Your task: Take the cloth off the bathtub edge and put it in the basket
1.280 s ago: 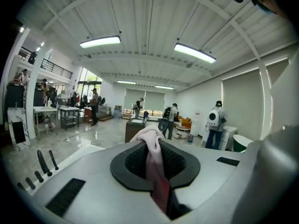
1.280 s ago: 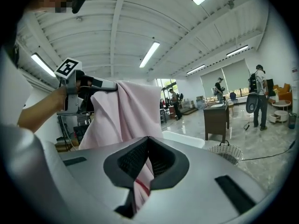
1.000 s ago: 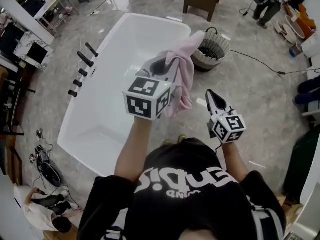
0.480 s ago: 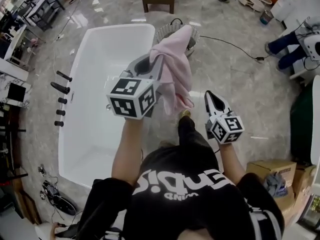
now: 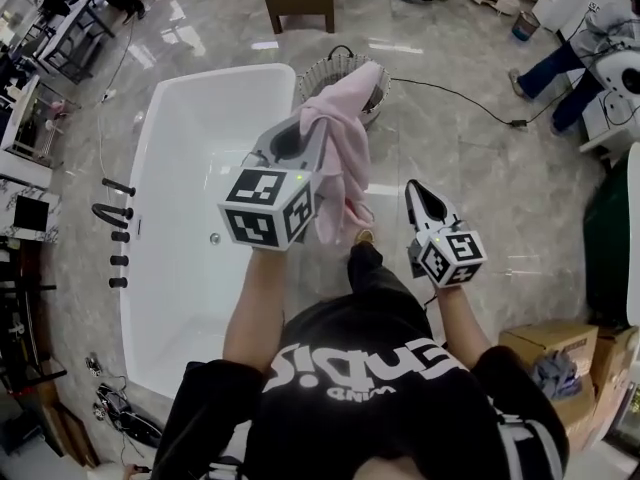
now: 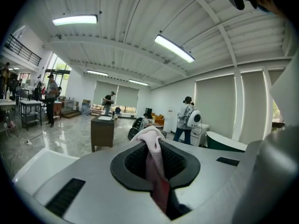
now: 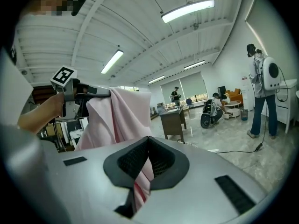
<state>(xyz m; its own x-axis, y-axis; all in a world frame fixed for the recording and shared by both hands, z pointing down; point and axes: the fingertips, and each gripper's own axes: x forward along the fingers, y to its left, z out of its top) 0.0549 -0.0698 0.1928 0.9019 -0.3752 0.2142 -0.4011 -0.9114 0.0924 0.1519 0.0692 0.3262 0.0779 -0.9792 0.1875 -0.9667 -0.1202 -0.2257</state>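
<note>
Left tongs (image 5: 305, 133) are clamped tight on a bunch of the pink cloth (image 5: 345, 158). It's held up in the air and most of it hangs free below the grip. Right tongs (image 5: 424, 196) are closed and empty, well clear of the cloth.

Risks as I see them:
- The cloth hides much of the basket (image 5: 318, 68) from my head view, so I may release half blind.
- The long loose tail could catch on the rim or end up draped outside.
- The basket sits just beside the bathtub (image 5: 230, 71) end, so an early release puts the cloth in the tub or on the floor.
- A cable on the floor runs to the basket, a snag or trip risk.

Versus a second ago: the basket was off to the right of the cloth and is now straight behind it. The grip is unchanged and the right tongs are still idle.
</note>
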